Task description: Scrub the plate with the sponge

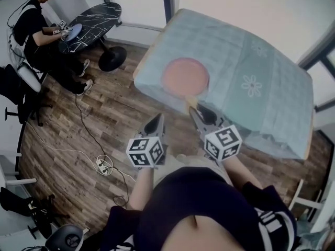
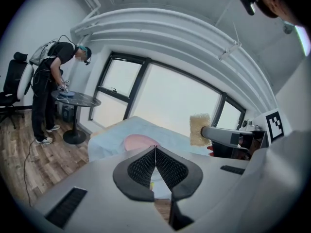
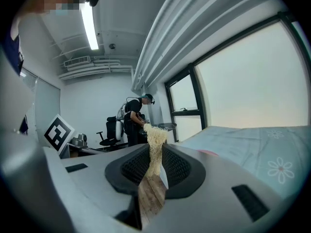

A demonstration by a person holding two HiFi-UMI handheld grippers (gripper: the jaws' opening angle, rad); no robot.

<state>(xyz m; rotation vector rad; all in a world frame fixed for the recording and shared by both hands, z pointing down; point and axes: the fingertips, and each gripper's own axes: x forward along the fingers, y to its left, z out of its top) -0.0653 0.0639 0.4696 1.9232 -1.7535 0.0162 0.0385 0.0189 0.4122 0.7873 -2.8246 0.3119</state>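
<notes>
A round pink plate (image 1: 184, 77) lies near the front left edge of a table under a light blue cloth (image 1: 246, 51). My right gripper (image 1: 196, 109) is shut on a pale yellow sponge (image 1: 191, 100), which hangs just short of the plate's near rim. The right gripper view shows the sponge (image 3: 154, 147) squeezed thin between the jaws, with a sliver of the plate (image 3: 207, 152) beyond. My left gripper (image 1: 157, 121) is shut and holds nothing, hovering over the floor short of the table. Its own view shows the plate (image 2: 140, 141) ahead and the sponge (image 2: 199, 129) to the right.
Another person (image 1: 32, 27) works at a round black marble table (image 1: 90, 21) at the far left. Cables and a plug (image 1: 104, 164) lie on the wooden floor. An office chair (image 1: 23, 85) stands at the left. Windows line the wall behind the table.
</notes>
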